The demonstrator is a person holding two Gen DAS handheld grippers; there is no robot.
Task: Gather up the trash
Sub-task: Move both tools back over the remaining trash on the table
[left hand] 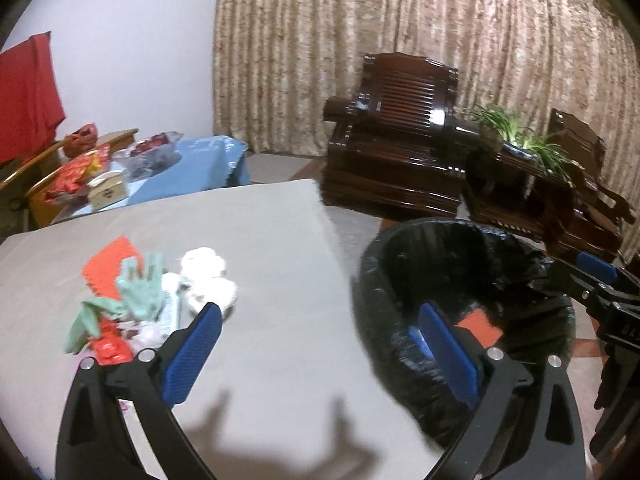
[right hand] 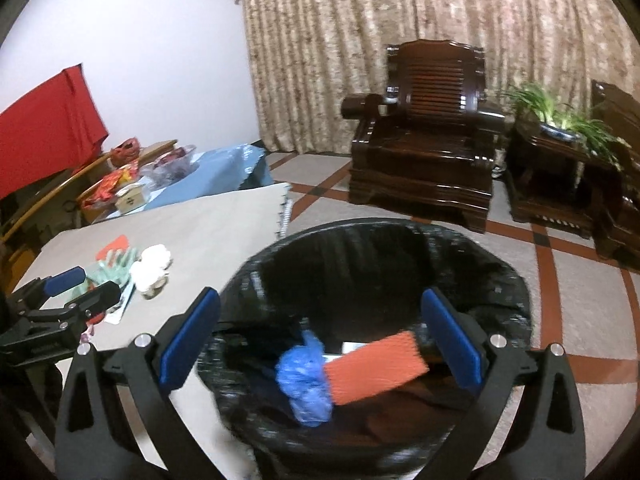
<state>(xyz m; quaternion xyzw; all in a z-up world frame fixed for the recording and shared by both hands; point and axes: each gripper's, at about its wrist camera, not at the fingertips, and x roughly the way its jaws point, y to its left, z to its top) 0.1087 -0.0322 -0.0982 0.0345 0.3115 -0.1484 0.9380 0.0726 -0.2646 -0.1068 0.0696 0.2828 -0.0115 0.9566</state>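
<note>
Several pieces of trash remained on the grey counter [left hand: 260, 240], which filled the left of both views, while the black-lined trash bin [right hand: 500, 280] stood on the floor just beside its right edge. Far behind stood a dark wooden armchair [right hand: 420, 152] before a patterned curtain [right hand: 400, 40].

Inside the bin lay an orange card [right hand: 376, 366] and a crumpled blue bag [right hand: 306, 376], so part of the job looked done. On the counter, the leftover pile [left hand: 160, 300] sat at the left: an orange sheet [left hand: 110, 266] at the far side, pale green gloves [left hand: 140, 292] over it, white crumpled tissue [left hand: 208, 284] to their right, and a small red wrapper [left hand: 112, 348] nearest.

The right gripper [right hand: 320, 344] hung over the bin mouth with its jaws spread wide and nothing between them. The left gripper [left hand: 320, 352] was also wide and empty, over the counter's bare near part, its left finger [left hand: 192, 356] just beside the pile.

My judgement: the pile was loose and mixed, so a pinch there could catch only one glove and drag or scatter the tissue. A light piece might also slip out on the way across the gap and land on the floor, if gripped by a thin edge.
</note>
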